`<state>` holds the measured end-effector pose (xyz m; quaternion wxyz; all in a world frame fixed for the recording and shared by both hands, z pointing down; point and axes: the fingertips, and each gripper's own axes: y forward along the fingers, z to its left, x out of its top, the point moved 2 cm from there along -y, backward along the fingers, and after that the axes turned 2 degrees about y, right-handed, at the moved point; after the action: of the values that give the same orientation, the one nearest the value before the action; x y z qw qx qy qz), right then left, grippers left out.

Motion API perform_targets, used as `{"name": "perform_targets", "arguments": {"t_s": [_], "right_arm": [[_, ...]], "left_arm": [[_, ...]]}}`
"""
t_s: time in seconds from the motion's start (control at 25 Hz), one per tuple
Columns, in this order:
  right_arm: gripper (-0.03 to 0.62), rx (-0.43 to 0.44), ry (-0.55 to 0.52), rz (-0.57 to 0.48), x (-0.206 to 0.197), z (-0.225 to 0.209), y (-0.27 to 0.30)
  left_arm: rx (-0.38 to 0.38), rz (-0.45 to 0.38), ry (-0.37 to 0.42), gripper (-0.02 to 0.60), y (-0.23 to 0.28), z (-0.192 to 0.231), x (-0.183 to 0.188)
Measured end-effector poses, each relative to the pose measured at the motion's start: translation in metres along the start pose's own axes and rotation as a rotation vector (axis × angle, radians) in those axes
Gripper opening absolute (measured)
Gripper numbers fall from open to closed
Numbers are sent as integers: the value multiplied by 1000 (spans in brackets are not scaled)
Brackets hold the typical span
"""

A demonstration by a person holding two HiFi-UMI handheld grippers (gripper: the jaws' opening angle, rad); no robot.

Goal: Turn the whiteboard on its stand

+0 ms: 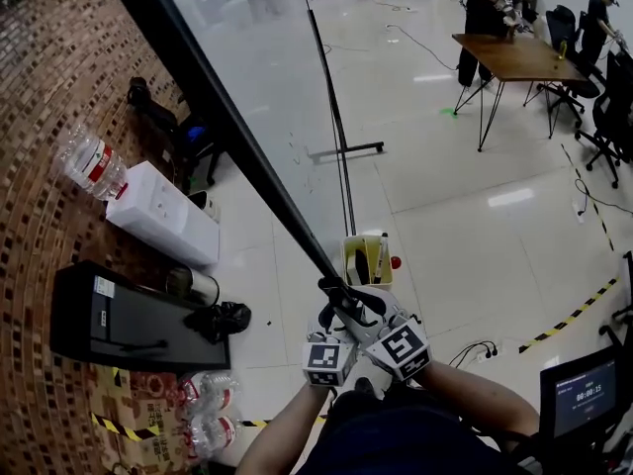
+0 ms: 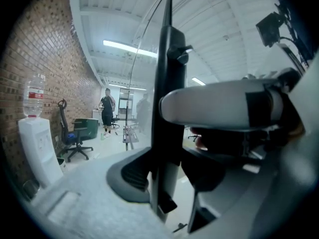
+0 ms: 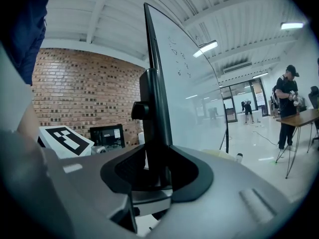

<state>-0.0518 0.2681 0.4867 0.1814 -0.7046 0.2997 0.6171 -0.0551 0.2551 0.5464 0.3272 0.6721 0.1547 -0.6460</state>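
Note:
The whiteboard (image 1: 267,67) stands edge-on to me, its black frame (image 1: 227,132) running from the upper left down to my hands. Its stand's pole and foot (image 1: 344,149) show through the board on the glossy floor. My left gripper (image 1: 334,313) and right gripper (image 1: 372,310) meet side by side at the board's near end. In the left gripper view the left gripper (image 2: 162,183) is shut on the black frame (image 2: 164,108), with the other gripper's pale body to the right. In the right gripper view the right gripper (image 3: 154,171) clamps the same frame (image 3: 155,98).
A water dispenser (image 1: 163,216) with its bottle (image 1: 91,161) and a black cabinet (image 1: 119,320) stand along the brick wall (image 1: 40,87) on the left. A yellow bin (image 1: 364,260) sits just beyond my hands. A wooden table (image 1: 519,57), office chairs (image 1: 605,107) and people are far right.

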Motion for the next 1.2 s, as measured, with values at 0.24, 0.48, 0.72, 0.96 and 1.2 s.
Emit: {"name": "perform_targets", "arguments": {"t_s": [0.24,0.48,0.72,0.96,1.2], "right_arm": [[150,4,41,-5,0,17,-21],[153,-58,18,-4,-3,28,-34],[153,-49,24,12,-7,45,-48],[147,-3,-2,20,-15,66,-52],[144,27,-13,24,-20,82,-64]], "left_arm": [[-57,-36,-93,199,-15,-19,-10],[-122,-53,-110,205,-33,-26,-14],[-121,-6,-99,204,-51,-38,-24],[-29,85,-39,201,-68,-36,-51],[50,130,20,190,-85,-41,-67]]}}
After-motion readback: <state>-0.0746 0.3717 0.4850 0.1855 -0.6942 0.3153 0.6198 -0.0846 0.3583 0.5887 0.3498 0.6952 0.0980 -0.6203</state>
